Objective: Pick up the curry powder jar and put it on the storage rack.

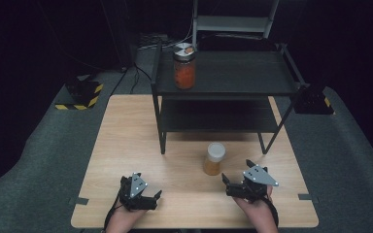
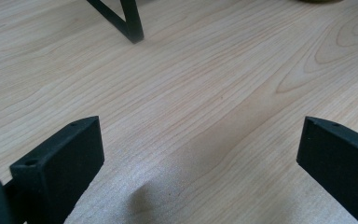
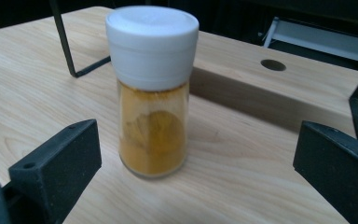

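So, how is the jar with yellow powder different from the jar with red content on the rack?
The clear yellow-powder jar with a white cap stands on the wooden table, while the red-filled jar with a dark lid stands on the top shelf of the black metal rack. The yellow one looks slimmer, and it stands just ahead of the right gripper. Both stand upright and capped.

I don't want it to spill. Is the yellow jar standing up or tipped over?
Standing up. The jar rests on its base on the table, with its white lid on top.
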The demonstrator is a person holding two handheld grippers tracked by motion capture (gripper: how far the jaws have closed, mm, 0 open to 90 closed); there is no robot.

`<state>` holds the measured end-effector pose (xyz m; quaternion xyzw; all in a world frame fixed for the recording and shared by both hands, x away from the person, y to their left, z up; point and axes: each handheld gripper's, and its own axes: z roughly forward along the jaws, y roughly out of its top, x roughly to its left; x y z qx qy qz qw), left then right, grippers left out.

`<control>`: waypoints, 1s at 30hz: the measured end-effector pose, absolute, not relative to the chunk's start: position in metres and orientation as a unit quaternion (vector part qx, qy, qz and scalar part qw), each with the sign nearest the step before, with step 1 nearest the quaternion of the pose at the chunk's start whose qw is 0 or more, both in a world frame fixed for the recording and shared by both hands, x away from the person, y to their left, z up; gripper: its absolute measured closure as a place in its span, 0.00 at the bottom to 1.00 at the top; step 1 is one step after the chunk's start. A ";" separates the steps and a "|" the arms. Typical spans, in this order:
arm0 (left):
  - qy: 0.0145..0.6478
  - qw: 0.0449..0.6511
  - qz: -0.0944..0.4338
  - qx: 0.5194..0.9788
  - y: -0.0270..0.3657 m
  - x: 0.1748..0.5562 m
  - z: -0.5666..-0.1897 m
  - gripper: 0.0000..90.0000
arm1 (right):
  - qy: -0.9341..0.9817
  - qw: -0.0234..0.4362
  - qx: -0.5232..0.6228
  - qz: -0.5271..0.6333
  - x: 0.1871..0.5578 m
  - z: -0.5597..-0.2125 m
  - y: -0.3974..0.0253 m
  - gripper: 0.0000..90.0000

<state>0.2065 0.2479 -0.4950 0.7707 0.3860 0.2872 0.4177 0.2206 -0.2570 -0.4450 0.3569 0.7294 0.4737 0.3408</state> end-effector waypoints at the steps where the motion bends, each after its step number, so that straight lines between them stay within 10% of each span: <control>1: 0.386 0.418 0.287 0.771 0.248 0.206 -0.495 0.01 | 0.730 0.340 0.356 0.475 0.223 -0.444 -0.255 0.00; 30: 0.383 0.416 0.288 0.773 0.248 0.207 -0.495 0.01 | 0.724 0.319 0.334 0.512 0.261 -0.445 -0.230 0.20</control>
